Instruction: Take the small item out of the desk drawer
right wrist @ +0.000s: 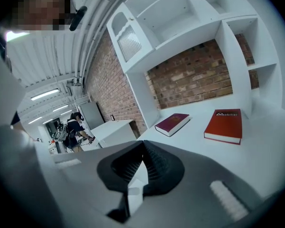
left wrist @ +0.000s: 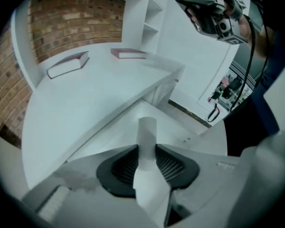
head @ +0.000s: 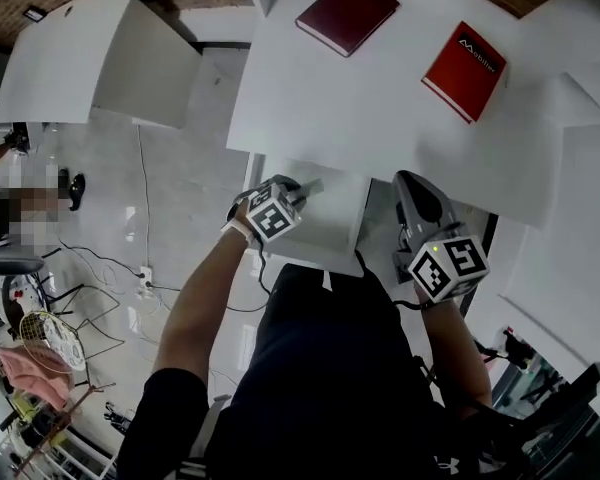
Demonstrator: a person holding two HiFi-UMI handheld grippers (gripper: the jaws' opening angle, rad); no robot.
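Observation:
My left gripper hangs over the open white desk drawer, just below the desk's front edge. Its pads are pressed on a small pale, tube-like item that sticks out upright past the jaws; in the head view the small item shows at the gripper's tip. In the left gripper view the left gripper has the drawer's white panel behind it. My right gripper is raised to the right of the drawer. Its jaws are shut with nothing between them.
On the white desk lie a dark red book and a bright red book. White shelves and a brick wall stand behind. A second white table, cables and clutter lie on the floor to the left.

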